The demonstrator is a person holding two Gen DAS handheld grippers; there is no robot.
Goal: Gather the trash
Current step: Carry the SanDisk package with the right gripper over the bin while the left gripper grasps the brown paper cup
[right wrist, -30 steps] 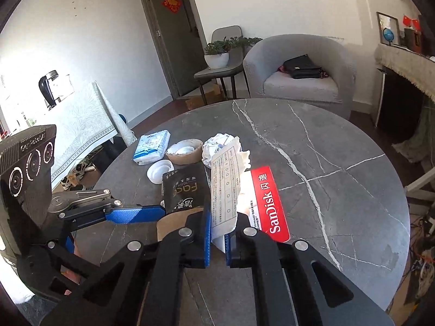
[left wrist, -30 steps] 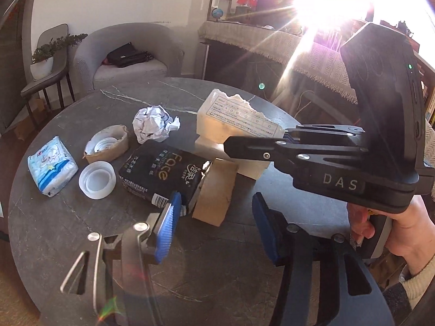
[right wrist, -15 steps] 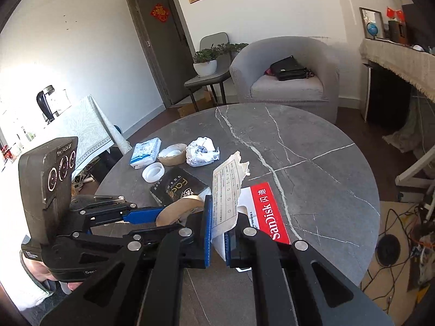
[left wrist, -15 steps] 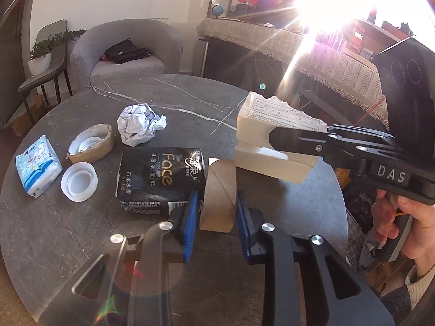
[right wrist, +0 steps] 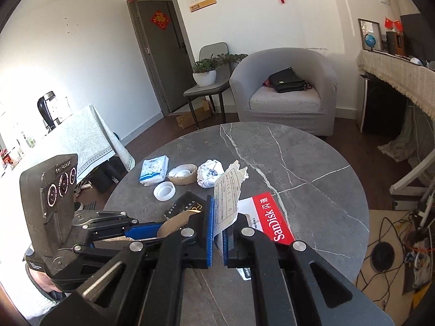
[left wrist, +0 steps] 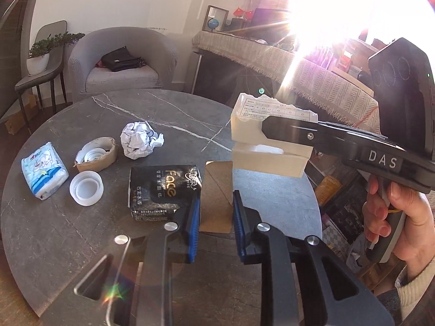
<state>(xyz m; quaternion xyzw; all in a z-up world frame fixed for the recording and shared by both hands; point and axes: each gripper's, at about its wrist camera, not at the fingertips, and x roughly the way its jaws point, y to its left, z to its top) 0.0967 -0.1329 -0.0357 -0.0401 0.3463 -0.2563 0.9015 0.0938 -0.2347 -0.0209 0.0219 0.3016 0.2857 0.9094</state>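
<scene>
Left wrist view: the left gripper (left wrist: pixel 216 212) has just squeezed its fingers onto one brown cardboard tube (left wrist: pixel 217 190). The right gripper (right wrist: pixel 216 233), fingers shut, holds one torn box (left wrist: pixel 267 146), probably lifted off the tabletop (left wrist: pixel 54 231). Beyond the fingers lie two tissue packs (left wrist: pixel 163 187), one paper ball (left wrist: pixel 140 140) and one white lid (left wrist: pixel 86 191).

The right tongs (right wrist: pixel 216 233) pinch a torn SanDisk box (right wrist: pixel 267 217) above the round marble table (right wrist: pixel 312 163).

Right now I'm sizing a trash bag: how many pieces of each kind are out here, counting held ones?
Cardboard tubes: 2
Torn box: 1
Tissue packs: 2
Paper ball: 1
Plastic lid: 1
Total: 7
</scene>
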